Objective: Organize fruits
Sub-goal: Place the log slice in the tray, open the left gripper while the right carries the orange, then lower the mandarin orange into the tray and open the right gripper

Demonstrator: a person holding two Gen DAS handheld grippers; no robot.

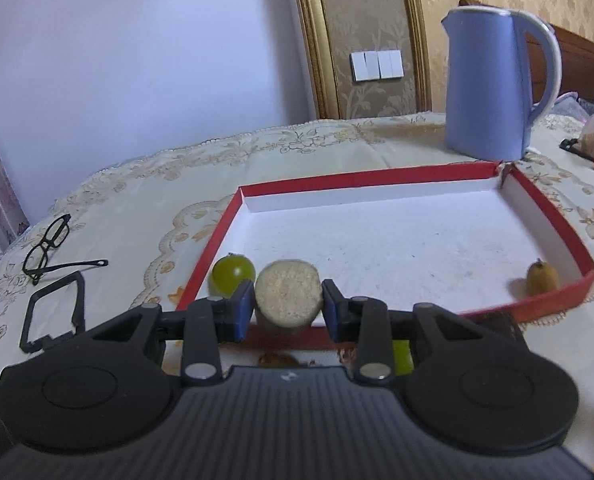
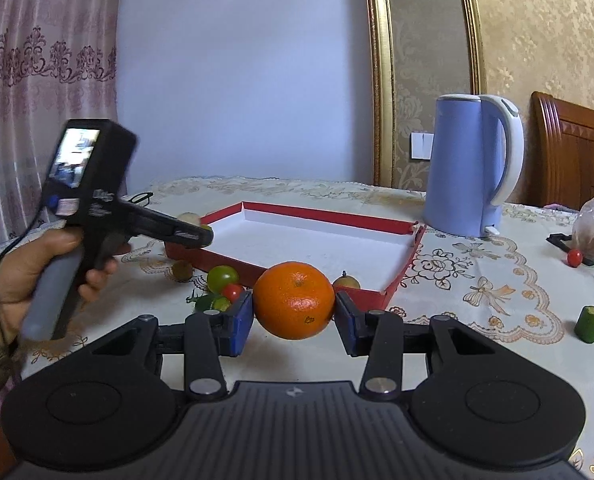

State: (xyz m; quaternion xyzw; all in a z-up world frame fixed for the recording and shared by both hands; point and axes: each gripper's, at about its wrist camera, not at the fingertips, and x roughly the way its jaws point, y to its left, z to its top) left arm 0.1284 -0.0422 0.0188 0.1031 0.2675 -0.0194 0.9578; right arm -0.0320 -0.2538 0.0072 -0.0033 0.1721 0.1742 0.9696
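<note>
Both jaws grasp fruit bound for the red-rimmed white cardboard tray point(image 1: 545, 200) ahead: left gripper point(image 1: 288, 304) a pale cut-faced cylinder point(image 1: 288, 294), right gripper point(image 2: 294, 312) a round orange mandarin point(image 2: 294, 300).

Left hand-held gripper point(image 1: 288, 307) and right hand-held gripper point(image 2: 293, 312) each clamp something, both angled slightly downward.

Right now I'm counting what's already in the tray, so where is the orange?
Not in the tray: the orange is clamped in the right gripper, low centre of the right wrist view, just in front of the red tray's near corner.
</note>
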